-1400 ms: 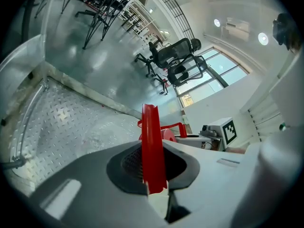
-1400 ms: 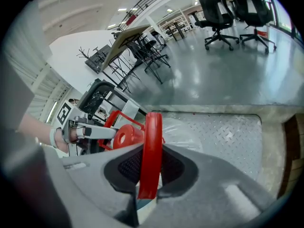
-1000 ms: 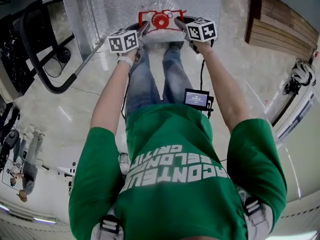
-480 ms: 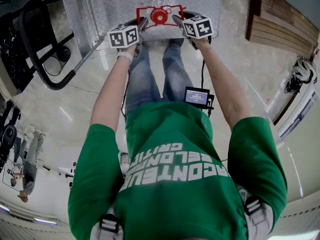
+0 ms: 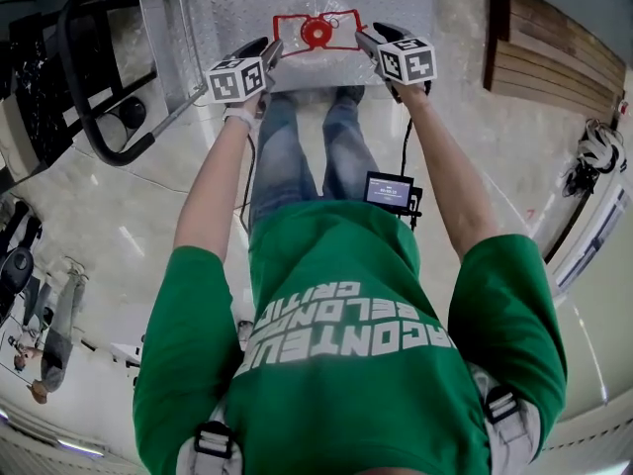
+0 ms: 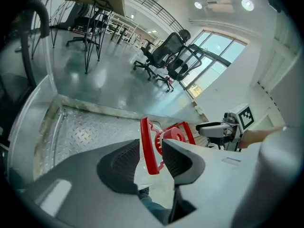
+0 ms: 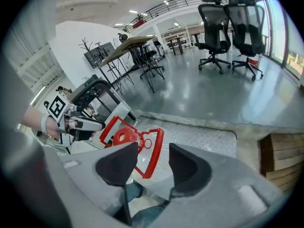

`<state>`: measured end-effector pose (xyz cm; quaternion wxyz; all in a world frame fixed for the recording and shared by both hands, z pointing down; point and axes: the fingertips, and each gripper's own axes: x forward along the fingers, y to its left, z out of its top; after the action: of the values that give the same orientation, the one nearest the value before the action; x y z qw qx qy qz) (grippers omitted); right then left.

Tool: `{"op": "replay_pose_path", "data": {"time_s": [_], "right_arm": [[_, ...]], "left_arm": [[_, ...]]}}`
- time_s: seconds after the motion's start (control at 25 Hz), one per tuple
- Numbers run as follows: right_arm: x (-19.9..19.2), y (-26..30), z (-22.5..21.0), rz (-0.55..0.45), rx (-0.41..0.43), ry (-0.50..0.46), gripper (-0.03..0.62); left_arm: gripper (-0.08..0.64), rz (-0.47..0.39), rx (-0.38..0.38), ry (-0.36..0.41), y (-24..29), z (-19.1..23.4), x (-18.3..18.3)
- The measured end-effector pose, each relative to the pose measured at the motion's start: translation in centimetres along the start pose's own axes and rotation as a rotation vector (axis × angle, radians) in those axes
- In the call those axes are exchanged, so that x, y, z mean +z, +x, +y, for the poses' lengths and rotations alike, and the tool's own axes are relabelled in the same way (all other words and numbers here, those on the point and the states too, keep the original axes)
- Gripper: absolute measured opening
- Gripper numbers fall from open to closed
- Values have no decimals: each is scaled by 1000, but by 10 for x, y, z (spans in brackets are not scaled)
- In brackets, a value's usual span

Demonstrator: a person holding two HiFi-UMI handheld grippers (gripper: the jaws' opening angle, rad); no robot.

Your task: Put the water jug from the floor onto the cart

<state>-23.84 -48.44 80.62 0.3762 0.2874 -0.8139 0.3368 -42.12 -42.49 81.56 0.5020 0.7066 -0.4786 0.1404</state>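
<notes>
Flanking jug (image 5: 316, 34), down-tilted grippers (image 5: 270, 51) (image 5: 365, 38), jaws parting

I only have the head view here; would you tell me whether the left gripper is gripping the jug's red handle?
Observer: No. The left gripper has just been opening; its view shows the red handle between the jaws, pads clear of it.
Operator: Thank you; and the right gripper?
Observer: It has just been opening too; in its own view the jaws stand apart, the handle's other side in the gap, untouched.
</notes>
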Motion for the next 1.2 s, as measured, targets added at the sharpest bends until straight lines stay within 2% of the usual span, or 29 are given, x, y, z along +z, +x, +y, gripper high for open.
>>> {"op": "replay_pose_path", "data": {"time_s": [0.12, 0.2, 0.4, 0.52, 0.6, 0.64, 0.88, 1.04, 1.2], "right_arm": [[8, -27, 8, -39, -20, -35, 187], [28, -46, 12, -90, -42, -93, 186], [94, -110, 28, -269, -120, -350, 171], [124, -160, 45, -376, -147, -518, 91], [142, -192, 57, -445, -147, -595, 4], [149, -207, 64, -476, -139, -618, -6], [170, -292, 101, -601, -124, -695, -6], [181, -315, 113, -696, -109, -649, -6], [161, -313, 113, -700, -104, -605, -8]], "left_arm": [[152, -48, 16, 13, -27, -5, 10], [144, -120, 10, 33, -46, -11, 33], [98, -349, -5, 132, -109, -36, 106], [61, -457, -3, 213, -152, -60, 136], [17, -521, -12, 273, -177, -80, 153], [17, -545, -22, 298, -188, -92, 158], [17, -603, -126, 423, -227, -169, 165], [17, -647, -190, 472, -235, -209, 180], [17, -638, -230, 470, -228, -230, 168]]}}
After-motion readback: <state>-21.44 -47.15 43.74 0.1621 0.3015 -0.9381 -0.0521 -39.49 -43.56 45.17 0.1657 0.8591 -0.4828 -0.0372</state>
